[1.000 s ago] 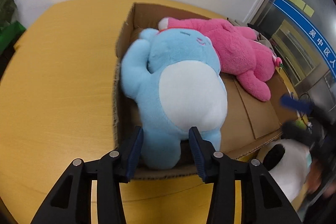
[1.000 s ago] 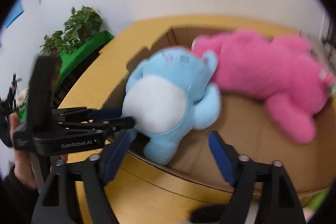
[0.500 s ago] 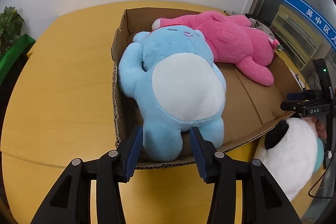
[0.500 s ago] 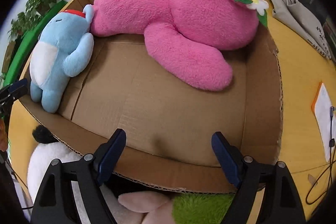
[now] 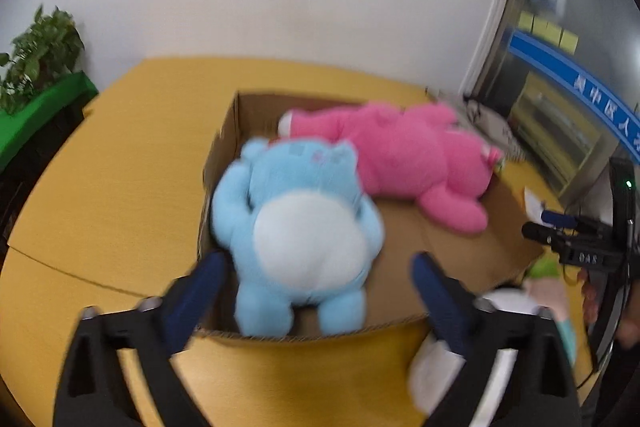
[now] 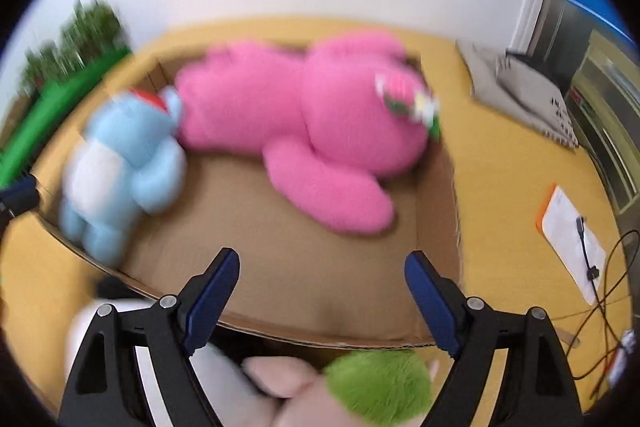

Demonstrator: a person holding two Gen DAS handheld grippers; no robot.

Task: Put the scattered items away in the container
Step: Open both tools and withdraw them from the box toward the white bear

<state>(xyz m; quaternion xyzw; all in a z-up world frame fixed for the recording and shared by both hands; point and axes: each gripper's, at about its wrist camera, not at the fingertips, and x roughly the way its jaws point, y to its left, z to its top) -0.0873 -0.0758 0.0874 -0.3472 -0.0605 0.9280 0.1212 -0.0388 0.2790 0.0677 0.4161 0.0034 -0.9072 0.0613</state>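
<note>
Container: cardboard box (image 5: 224, 163) on the yellow tabletop (image 5: 120, 163), top open.
Blue plush (image 5: 300, 227): lies on its back in the box's left end, feet toward the near wall, white belly up.
Pink plush (image 6: 304, 115): lies along the far side of the box, head beside the blue one's head.
White plush (image 5: 440, 363): outside the box, on the tabletop just by its near right corner; a green furry piece (image 6: 376, 383) sits beside it.
Left gripper (image 5: 316, 283): jaws spread wide, empty, hovering at the box's near wall around the blue plush's feet.
Right gripper (image 6: 320, 283): jaws spread wide, empty, above the white plush at the box's near edge.
Elsewhere: potted plant (image 5: 40, 55) at far left; papers and cables (image 6: 576, 227) on the tabletop to the right.
</note>
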